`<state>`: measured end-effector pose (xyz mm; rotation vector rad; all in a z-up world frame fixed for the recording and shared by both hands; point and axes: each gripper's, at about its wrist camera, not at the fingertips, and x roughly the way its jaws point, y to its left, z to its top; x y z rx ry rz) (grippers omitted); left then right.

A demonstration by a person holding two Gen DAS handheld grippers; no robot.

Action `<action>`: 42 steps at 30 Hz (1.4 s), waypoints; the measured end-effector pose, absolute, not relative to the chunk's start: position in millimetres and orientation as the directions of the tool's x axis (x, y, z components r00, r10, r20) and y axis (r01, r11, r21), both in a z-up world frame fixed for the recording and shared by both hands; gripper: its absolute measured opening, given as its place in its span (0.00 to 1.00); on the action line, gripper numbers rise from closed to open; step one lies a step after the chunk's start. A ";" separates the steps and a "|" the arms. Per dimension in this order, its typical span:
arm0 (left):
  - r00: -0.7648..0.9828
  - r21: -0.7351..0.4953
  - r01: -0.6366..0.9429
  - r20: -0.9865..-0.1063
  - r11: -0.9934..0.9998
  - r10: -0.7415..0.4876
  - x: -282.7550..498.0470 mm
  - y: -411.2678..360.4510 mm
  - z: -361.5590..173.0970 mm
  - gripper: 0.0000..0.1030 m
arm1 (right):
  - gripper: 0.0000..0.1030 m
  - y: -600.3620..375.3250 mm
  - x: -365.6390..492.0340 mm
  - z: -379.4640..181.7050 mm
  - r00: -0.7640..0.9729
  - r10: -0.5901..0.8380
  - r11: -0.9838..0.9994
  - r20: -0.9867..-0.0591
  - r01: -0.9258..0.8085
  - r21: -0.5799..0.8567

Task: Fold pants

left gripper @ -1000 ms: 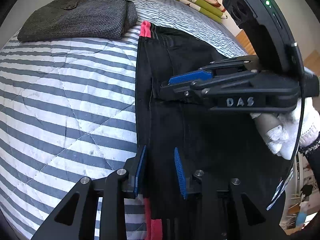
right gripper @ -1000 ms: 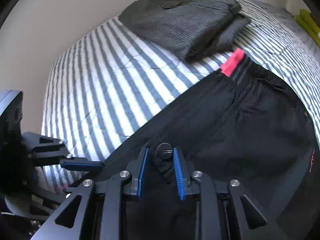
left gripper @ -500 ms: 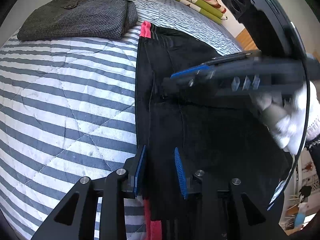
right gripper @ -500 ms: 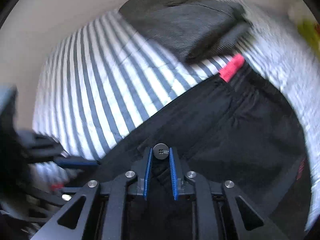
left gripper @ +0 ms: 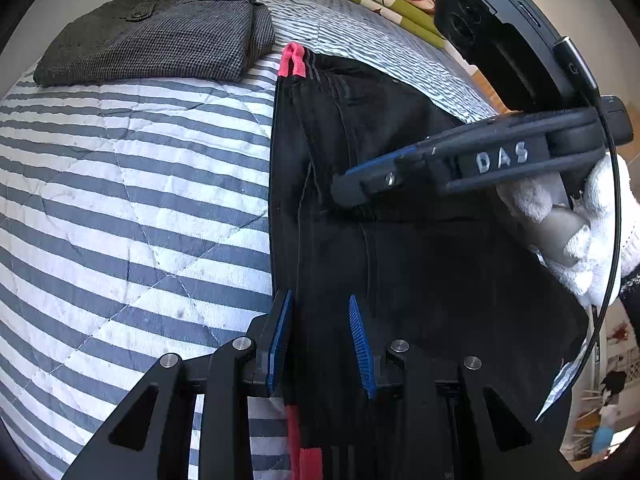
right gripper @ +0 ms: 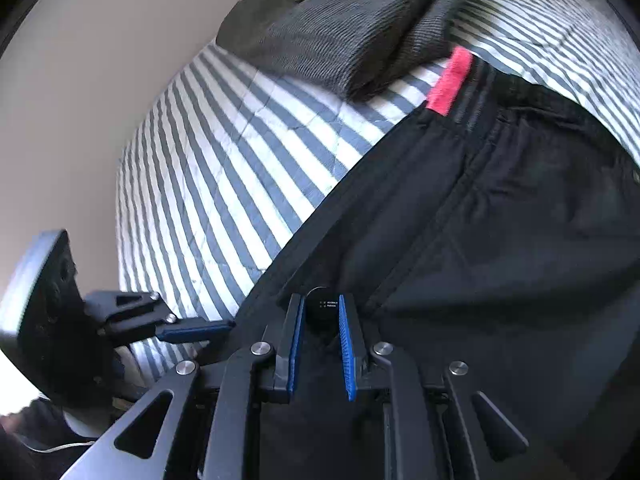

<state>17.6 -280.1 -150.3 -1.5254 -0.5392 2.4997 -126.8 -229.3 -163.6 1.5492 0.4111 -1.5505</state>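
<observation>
On the striped quilt [left gripper: 120, 184], black pants [left gripper: 400, 240] lie doubled beside folded grey trousers [left gripper: 160, 28]. The right gripper [right gripper: 320, 320] clenches the waistband button; the left gripper [left gripper: 320, 320] pinches the edge. Lift both corners together, keeping the cloth taut.

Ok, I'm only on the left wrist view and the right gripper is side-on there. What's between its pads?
Observer: A black button on the waistband of the black pants; the right gripper straddles it.
Operator: Clamped on it?
Observer: It looks so: the button fills the gap between the blue pads.
Operator: And my left gripper from outside?
Observer: The left gripper shows side-on, its tip at the pants' edge over the striped quilt.
</observation>
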 end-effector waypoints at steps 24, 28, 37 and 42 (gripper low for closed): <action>-0.467 -0.391 0.051 -0.823 -0.919 0.324 13.4 -280.8 -154.1 0.31 | 0.14 -243.9 -124.7 -148.6 0.115 -0.228 -0.576 -0.967 0.785 0.229; -0.467 -0.395 0.052 -0.821 -0.917 0.328 13.1 -281.9 -154.4 0.32 | 0.14 -241.3 -127.4 -154.3 0.124 -0.200 -0.576 -0.972 0.788 0.219; -0.466 -0.387 0.047 -0.824 -0.921 0.322 11.5 -279.6 -154.1 0.32 | 0.13 -220.2 -150.9 -156.1 0.078 -0.249 -0.667 -0.965 0.709 0.229; -0.466 -0.388 0.045 -0.823 -0.921 0.324 12.3 -278.2 -154.2 0.35 | 0.14 -215.0 -134.8 -143.4 0.164 -0.322 -0.596 -0.932 0.730 0.334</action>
